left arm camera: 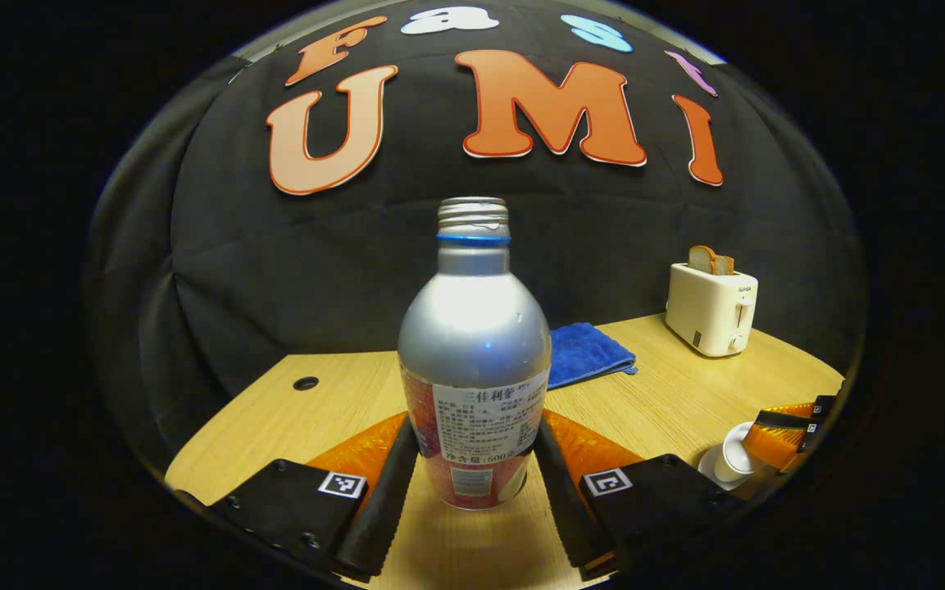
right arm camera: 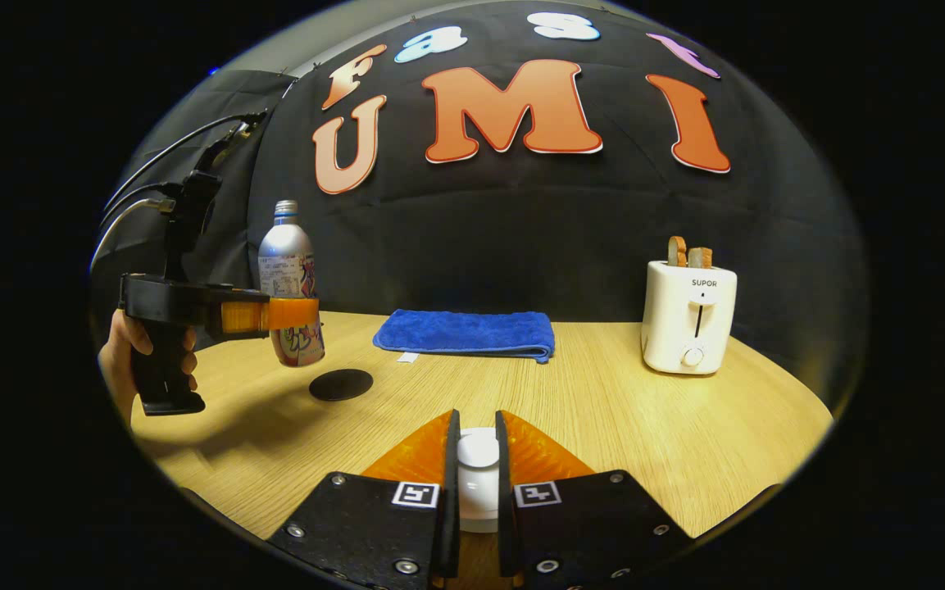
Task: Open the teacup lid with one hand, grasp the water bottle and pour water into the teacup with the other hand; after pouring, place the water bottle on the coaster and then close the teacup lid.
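We saw the wooden table point(right arm camera: 603, 410) carrying a blue towel point(right arm camera: 465, 333) at twelve o'clock and a toaster point(right arm camera: 689, 315) at two o'clock, both well apart from the work. The water bottle point(left arm camera: 474, 360) stood upright, long axis vertical, open neck to twelve o'clock, cap off. The left gripper point(left arm camera: 472, 467) pinched its lower body from both sides; in the right gripper view it hung clear of the table, just above the dark coaster point(right arm camera: 341, 384) at ten o'clock. We judged it gripped low to leave the neck free for pouring. The right gripper point(right arm camera: 476, 471) clamped the white teacup lid point(right arm camera: 478, 451) by its knob, presumably to lift it. The teacup point(left arm camera: 733, 463) sat at four o'clock in the left gripper view
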Motion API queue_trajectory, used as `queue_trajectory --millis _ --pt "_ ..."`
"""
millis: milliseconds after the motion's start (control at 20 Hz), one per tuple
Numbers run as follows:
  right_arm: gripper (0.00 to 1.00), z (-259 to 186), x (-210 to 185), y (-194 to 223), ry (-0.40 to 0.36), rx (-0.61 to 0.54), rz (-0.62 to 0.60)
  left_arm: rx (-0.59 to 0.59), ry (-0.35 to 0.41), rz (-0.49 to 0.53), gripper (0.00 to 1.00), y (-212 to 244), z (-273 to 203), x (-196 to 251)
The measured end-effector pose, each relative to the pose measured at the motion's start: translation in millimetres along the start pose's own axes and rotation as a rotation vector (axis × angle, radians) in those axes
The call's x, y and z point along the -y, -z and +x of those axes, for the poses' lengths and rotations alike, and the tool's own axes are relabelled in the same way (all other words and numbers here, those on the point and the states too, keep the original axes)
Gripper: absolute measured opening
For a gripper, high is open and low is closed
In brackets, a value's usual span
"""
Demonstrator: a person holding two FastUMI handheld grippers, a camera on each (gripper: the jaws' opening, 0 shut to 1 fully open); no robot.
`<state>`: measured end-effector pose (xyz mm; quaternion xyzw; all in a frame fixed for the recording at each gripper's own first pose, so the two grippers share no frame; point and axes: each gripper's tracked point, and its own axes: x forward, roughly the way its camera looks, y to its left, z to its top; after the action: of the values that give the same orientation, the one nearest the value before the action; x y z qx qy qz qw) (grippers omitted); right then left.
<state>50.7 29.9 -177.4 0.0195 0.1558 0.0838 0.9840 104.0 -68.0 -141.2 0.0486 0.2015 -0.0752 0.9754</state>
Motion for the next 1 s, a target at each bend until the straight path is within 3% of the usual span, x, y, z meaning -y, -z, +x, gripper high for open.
queue_trajectory --millis 200,350,400,450,550,850,1000 --pt "0.34 -2.6 0.1 -2.5 0.004 0.008 -0.012 -0.034 0.013 -0.055 0.80 16.5 9.0 -3.3" --pt "0.57 -7.0 -0.6 -12.5 0.003 0.040 0.008 -0.051 0.014 -0.072 0.80 29.1 21.2 -6.7" --pt "0.58 -9.2 0.0 -16.6 0.005 0.048 0.012 -0.049 0.008 -0.084 0.80 30.2 25.5 -9.1" --pt "0.71 -11.8 0.8 -22.1 0.006 0.059 0.016 -0.048 0.016 -0.100 0.80 32.3 26.3 -6.1" --pt "0.80 -17.5 1.9 -31.2 0.007 0.082 0.021 -0.048 0.030 -0.127 0.82 35.3 34.1 -6.0" --pt "0.86 -28.5 11.7 -41.7 0.024 0.102 0.023 -0.067 0.029 -0.159 0.80 45.3 52.1 -3.4" --pt "0.86 -29.2 15.0 -41.7 0.031 0.094 0.032 -0.075 0.032 -0.162 0.85 44.2 50.0 -3.3"
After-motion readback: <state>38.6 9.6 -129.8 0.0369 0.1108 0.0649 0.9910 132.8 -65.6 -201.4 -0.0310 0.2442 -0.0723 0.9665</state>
